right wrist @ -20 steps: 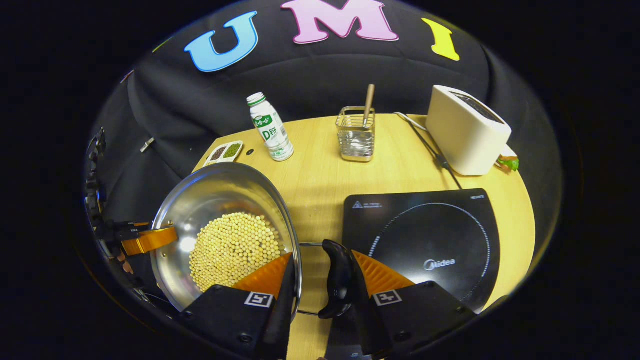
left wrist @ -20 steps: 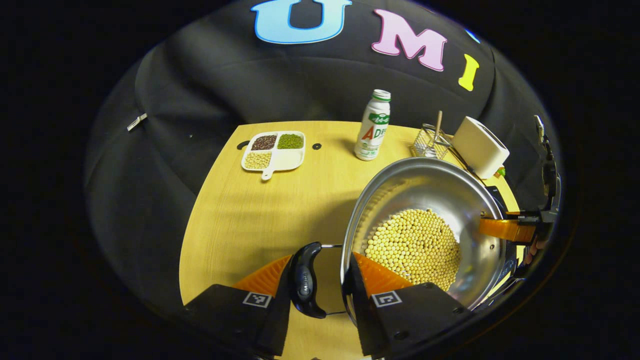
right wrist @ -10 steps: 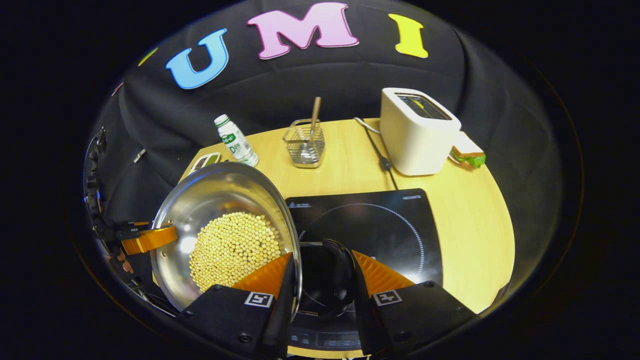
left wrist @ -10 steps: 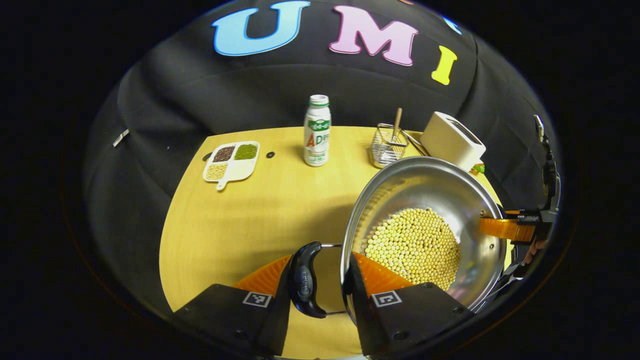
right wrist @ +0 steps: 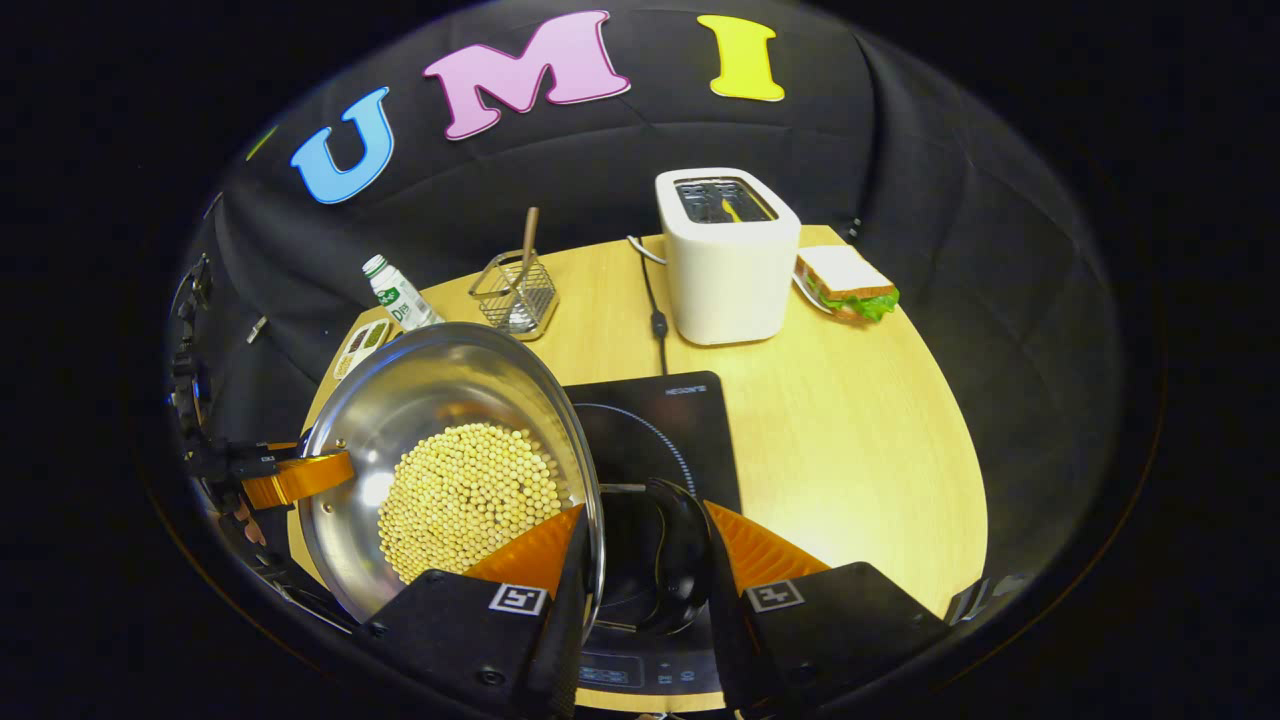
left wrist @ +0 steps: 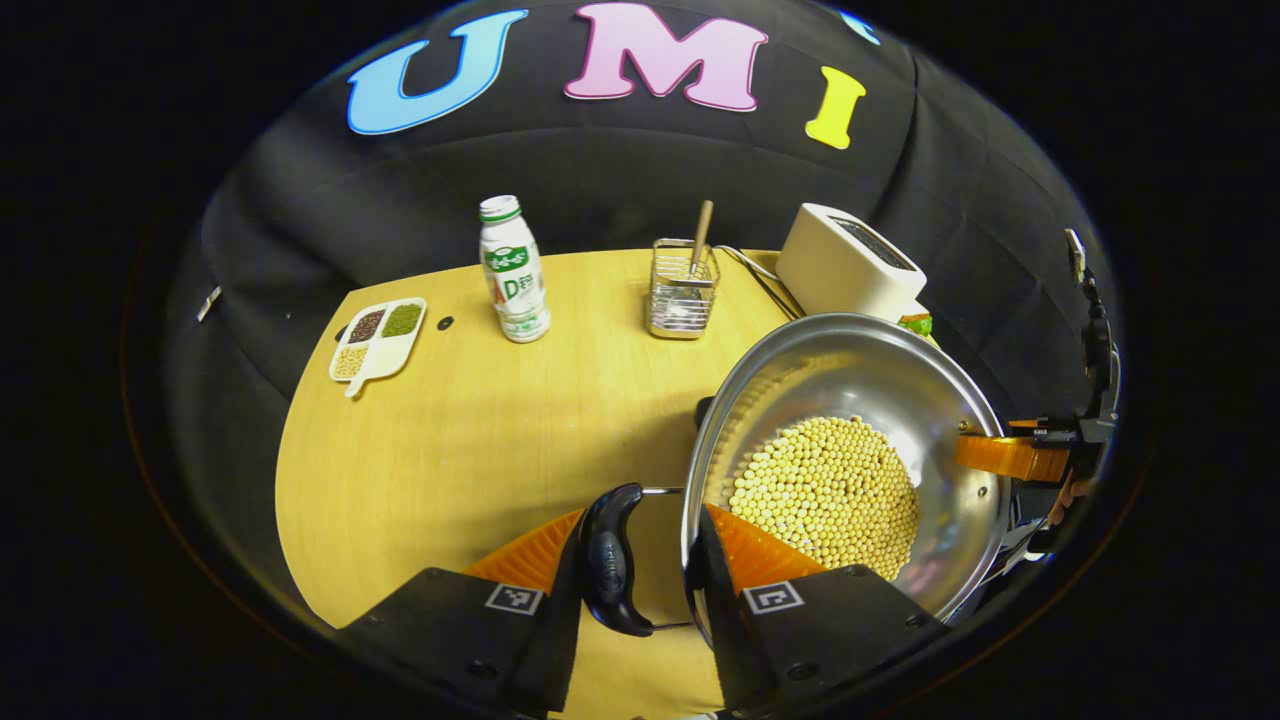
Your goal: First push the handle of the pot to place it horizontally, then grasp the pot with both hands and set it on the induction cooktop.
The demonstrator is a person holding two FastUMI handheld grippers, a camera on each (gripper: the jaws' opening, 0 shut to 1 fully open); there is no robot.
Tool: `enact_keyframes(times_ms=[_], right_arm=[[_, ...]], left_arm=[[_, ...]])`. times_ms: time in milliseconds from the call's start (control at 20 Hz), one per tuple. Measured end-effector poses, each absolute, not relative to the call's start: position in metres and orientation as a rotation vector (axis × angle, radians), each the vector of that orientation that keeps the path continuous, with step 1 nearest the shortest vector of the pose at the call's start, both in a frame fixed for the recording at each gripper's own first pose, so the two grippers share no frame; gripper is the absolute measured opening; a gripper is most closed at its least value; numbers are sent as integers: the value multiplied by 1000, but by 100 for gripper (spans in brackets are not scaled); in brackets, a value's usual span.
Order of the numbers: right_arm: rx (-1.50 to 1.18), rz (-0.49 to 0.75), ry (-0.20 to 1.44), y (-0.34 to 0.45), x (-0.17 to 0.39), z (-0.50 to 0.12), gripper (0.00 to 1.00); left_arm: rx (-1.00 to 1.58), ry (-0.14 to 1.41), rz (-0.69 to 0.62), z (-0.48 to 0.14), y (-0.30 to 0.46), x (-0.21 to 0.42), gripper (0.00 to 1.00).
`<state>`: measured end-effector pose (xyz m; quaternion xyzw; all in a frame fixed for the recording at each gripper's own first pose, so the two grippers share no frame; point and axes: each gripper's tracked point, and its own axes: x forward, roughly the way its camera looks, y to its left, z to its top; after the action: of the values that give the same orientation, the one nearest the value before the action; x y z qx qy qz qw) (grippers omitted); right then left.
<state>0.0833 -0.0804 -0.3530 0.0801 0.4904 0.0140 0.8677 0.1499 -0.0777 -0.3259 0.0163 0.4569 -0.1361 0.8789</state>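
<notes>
both grippers hold the pot [right wrist: 440, 420] above the cooktop [right wrist: 660, 430].

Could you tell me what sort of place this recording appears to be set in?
Probably a mock kitchen tabletop in a recording booth: an induction cooktop, a white toaster with a sandwich beside it, and a steel pot of soybeans sit on or above a wooden table.

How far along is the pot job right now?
Done: both handles lie level, and the left gripper and right gripper each clamp one. In hand: the steel pot of yellow beans is held up, over the black induction cooktop. Left: lower it onto the cooktop and release.
</notes>
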Motion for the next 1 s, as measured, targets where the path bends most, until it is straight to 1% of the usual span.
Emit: enact_keyframes(times_ms=[150,200,250,450,500,550,1000], right_arm=[[164,21,1041,-103,84,-360,57],[162,19,1046,-112,84,-361,53],[161,17,1052,-118,85,-363,57],[158,19,1068,-132,91,-375,57],[156,22,1072,-132,91,-374,53],[154,24,1077,-133,91,-375,57],[142,30,1113,-137,102,-392,57]], left_arm=[[28,964,-293,-332,-101,150,58],[27,968,-295,-335,-108,150,58],[27,971,-296,-338,-114,150,58],[23,977,-294,-347,-131,154,58],[21,979,-291,-351,-133,155,58],[19,982,-288,-353,-135,156,58],[3,996,-268,-367,-136,164,58]])
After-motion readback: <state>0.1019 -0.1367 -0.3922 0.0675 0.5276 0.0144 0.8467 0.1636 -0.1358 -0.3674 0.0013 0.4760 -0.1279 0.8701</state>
